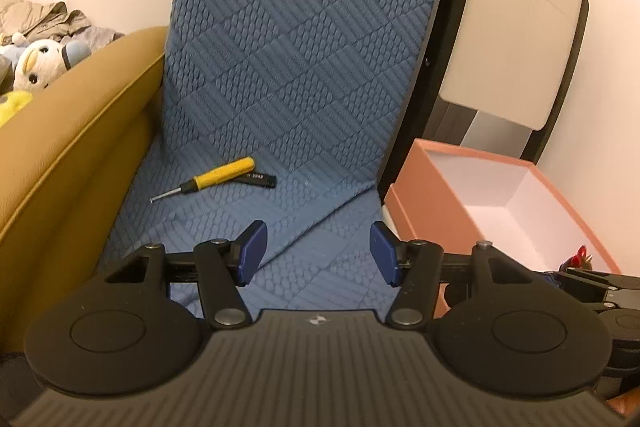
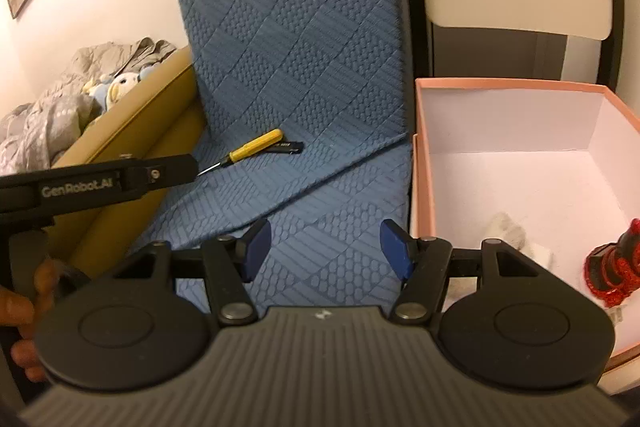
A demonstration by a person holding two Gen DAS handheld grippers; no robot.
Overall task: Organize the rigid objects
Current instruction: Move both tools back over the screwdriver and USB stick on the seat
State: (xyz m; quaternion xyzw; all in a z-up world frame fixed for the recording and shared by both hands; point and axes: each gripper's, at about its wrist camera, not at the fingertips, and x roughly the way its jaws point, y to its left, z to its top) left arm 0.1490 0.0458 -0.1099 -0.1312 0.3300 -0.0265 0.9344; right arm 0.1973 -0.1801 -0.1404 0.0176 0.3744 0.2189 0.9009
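Both my left gripper (image 1: 316,253) and right gripper (image 2: 326,249) are open and empty, because the yellow screwdriver (image 1: 218,179) waits ahead of my fingers, and the pink box (image 2: 520,163) sits beside them.

Both hand-held grippers, left hand-held gripper (image 1: 318,253) and right hand-held gripper (image 2: 326,249), gape empty.
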